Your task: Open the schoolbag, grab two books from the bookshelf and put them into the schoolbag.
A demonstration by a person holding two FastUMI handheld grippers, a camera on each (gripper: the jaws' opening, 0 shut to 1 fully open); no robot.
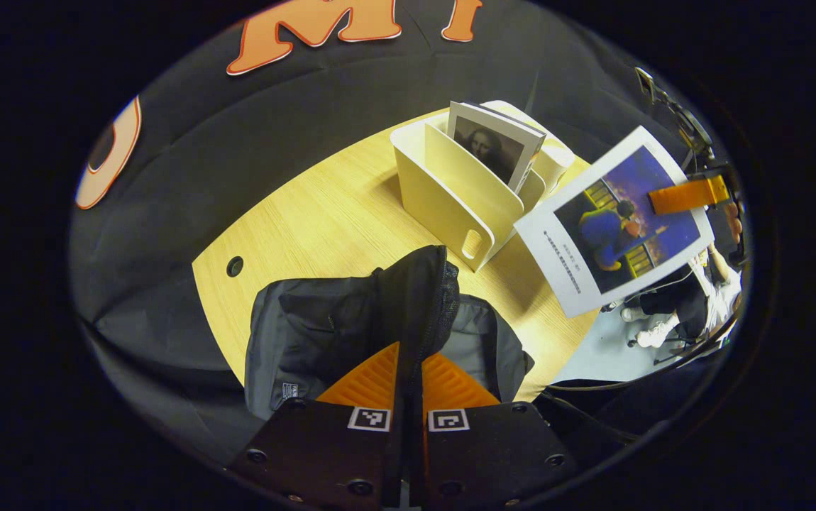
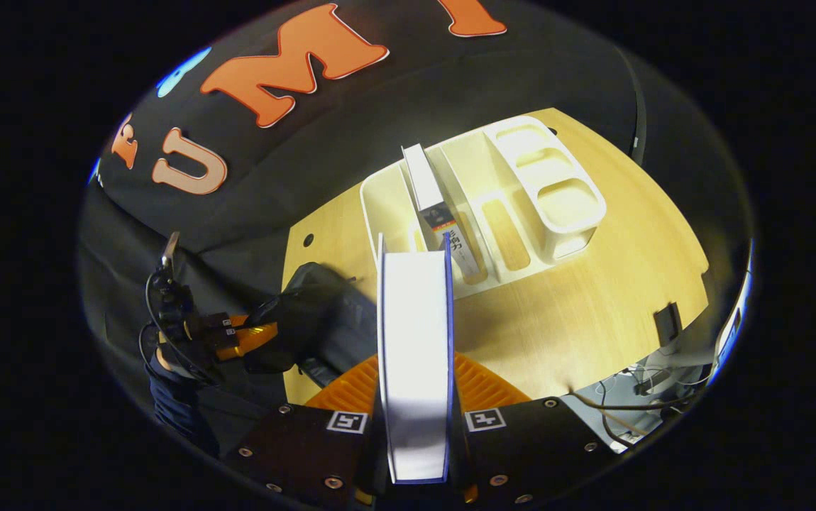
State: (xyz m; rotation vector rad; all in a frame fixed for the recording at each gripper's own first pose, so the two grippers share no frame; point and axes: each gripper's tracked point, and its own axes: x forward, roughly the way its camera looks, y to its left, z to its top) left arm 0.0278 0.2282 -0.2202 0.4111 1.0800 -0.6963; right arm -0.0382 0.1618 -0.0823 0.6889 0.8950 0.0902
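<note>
Overhead light falls brightly on the worktop (image 2: 578, 298); glare whitens the bookshelf (image 2: 521, 191). Surroundings remain dim. Fisheye distortion bends both views' edges. Focus sharp centrally, softer towards the rims.

Schoolbag (image 1: 323, 319) black, grey-lined; bookshelf (image 1: 461, 191) cream; held book (image 1: 614, 220) blue cover (white border); table (image 1: 309, 220) light woodgrain.

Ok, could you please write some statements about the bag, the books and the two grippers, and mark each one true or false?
1. The left gripper is shut on the schoolbag flap. True.
2. The right gripper is open and holds nothing. False: it is shut on a book.
3. One book with a portrait cover stands in the bookshelf. True.
4. The bookshelf lies on the floor. False: it stands on the wooden table.
</note>
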